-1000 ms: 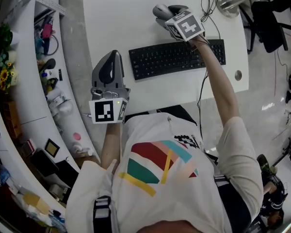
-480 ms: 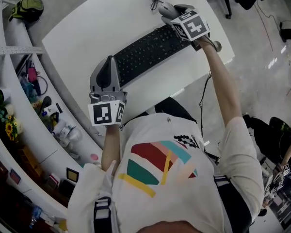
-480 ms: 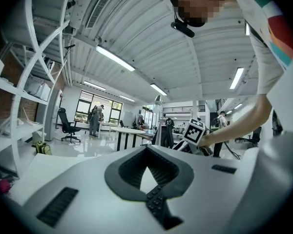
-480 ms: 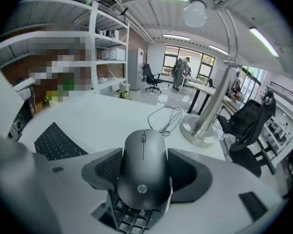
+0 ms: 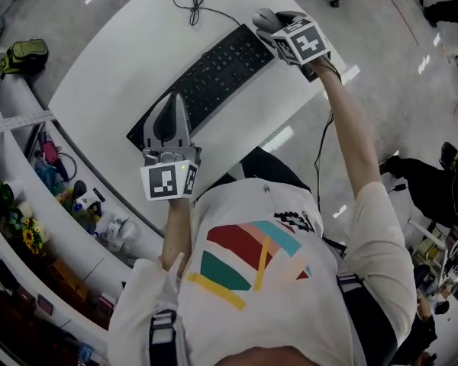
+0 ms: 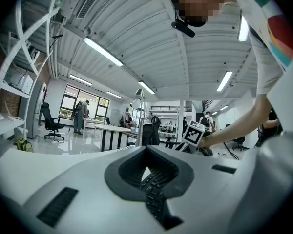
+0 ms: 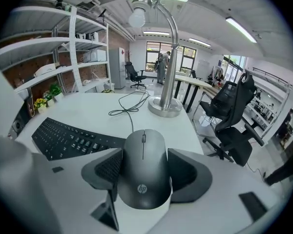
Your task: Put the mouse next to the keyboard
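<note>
The right claw (image 7: 143,175) was closed on the dark mouse (image 7: 142,165), its two padded jaws pressing the mouse's left and right flanks, with the scroll wheel pointing away toward the far side. In the head view the mouse sat at the far right end of the black keyboard (image 5: 202,76), just beside its corner, close to the right edge of the white tabletop (image 5: 111,75). Whether the mouse rested on the tabletop or hung a little above it could not be told. In the right claw's view the keyboard lay to the left of the mouse, and beyond it a thin black cable (image 7: 129,101) looped across the tabletop toward the round metal base of a lamp (image 7: 164,106). A black office chair (image 7: 232,116) stood off to the right, past the tabletop's edge.

The left claw (image 5: 173,107) hovered over the near left end of the keyboard, well apart from the mouse. Its jaws were brought together with nothing gripped between them; only a sliver of keys showed through the small gap behind the pads.
</note>
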The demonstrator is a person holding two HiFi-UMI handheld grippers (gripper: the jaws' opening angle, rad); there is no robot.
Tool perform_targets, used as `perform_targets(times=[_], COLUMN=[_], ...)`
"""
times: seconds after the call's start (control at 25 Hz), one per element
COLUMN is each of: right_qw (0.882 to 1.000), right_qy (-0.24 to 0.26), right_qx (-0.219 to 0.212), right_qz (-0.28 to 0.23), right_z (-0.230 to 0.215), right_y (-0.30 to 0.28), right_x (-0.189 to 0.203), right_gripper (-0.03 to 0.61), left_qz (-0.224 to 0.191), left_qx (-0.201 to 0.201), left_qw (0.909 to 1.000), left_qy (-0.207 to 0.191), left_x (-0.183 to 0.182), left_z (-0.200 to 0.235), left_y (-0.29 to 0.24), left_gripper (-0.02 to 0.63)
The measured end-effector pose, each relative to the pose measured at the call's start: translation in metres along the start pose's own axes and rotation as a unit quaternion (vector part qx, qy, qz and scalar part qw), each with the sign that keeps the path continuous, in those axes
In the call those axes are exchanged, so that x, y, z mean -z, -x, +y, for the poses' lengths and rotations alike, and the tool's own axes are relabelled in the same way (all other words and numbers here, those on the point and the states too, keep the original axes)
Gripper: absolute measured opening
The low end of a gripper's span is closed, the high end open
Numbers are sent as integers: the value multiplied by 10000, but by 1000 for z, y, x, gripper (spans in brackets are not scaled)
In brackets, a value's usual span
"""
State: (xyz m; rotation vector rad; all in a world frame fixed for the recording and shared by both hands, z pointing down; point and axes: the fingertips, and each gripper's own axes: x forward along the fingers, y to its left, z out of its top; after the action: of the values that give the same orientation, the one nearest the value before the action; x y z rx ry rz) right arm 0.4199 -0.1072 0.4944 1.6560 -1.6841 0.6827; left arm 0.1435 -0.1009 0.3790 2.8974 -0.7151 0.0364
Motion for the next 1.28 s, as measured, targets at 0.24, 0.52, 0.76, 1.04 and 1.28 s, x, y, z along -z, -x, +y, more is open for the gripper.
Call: perform_targets(times=[0.24,0.52,0.76,1.04,1.28], right_qw=[9999,9996,9988,9994,9999], right_qy=[-31,-112,-299,-134,39], right_qx=[1,-54,-55,-135,149], right_qz=[138,254,386,287,-71], right_z=[-19,-28,-34,-34,-33], right_y=[0,-17,-24,-26,-16], right_x=[17,29,39,37,26], right_gripper=[301,301,302,302,303], left_qz=[125,199,268,272,216], left_qx=[-74,-202,-279,-210,-172], left_qw=[9999,9996,9992,9992,9994], left_qy=[19,12,-58,-208,-213], left_x=[3,7,10,3,2], left_z=[-7,-6,-4,-8,-8], left_y=[-7,-13,-13,-13,-9], left_gripper=[44,44,44,44,44])
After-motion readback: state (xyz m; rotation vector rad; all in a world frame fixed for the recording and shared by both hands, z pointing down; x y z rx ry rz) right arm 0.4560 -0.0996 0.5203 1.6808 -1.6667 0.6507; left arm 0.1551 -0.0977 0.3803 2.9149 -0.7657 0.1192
